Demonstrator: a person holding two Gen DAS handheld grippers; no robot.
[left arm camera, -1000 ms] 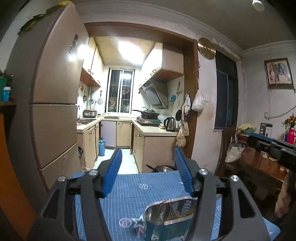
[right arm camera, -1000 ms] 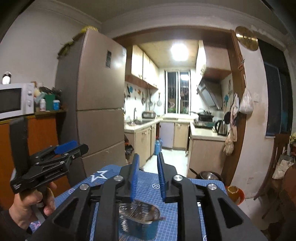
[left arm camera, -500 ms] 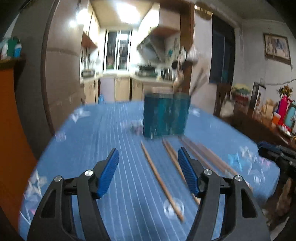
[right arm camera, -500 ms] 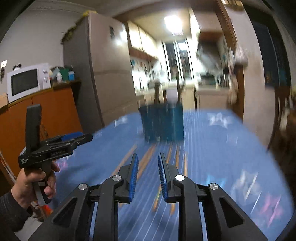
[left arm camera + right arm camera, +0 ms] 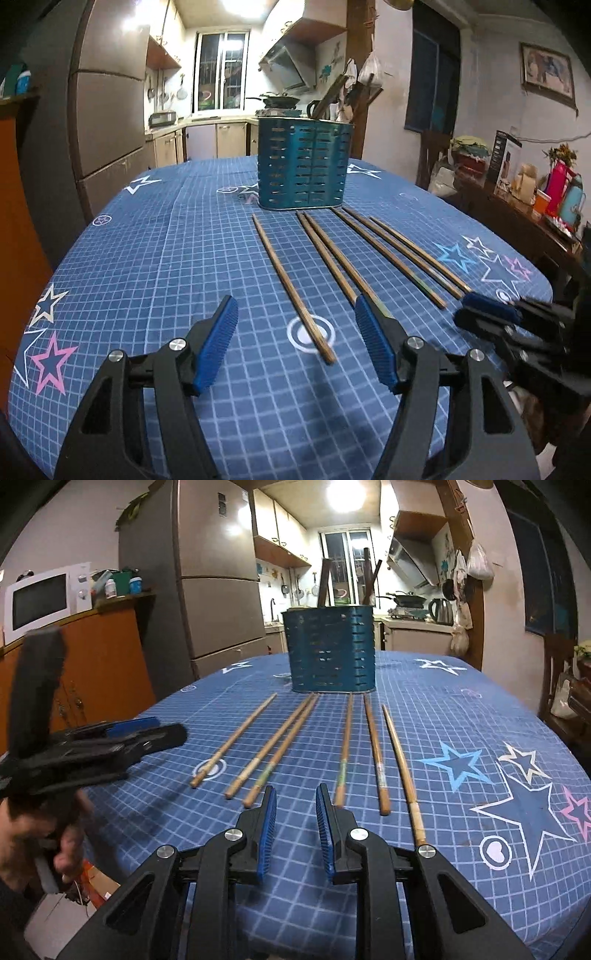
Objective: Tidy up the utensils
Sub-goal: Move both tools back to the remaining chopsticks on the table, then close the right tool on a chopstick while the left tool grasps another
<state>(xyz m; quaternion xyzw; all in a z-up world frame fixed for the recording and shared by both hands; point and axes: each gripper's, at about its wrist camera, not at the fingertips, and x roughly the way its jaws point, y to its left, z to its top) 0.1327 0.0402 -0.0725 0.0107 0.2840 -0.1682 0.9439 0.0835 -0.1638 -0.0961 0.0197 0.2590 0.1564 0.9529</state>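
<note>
- Your left tool (image 5: 295, 328) hangs low over the near part of the table (image 5: 155, 258), its blue pads spread wide with nothing gripped.
- Between those pads, on the cloth just ahead, lies the near end of the leftmost chopstick (image 5: 291, 288), resting across a white ring printed on the cloth.
- Your right tool (image 5: 295, 812) stands with its jaws narrow, a slim gap between the pads and nothing in it.
- Six chopsticks (image 5: 343, 753) lie side by side on the blue checked cloth, running from near you toward the far holder; in the right wrist view three sit left of your right tool's line and three right of it.
- The two in the left group's right half (image 5: 275, 747) lie almost touching along their length.
- The teal slotted utensil holder (image 5: 304, 173) stands upright at the far ends of the chopsticks, with a few dark utensils sticking out of its top.
- Your left hand (image 5: 40, 834) shows at the left edge of the right wrist view, wrapped round the left tool's handle.
</note>
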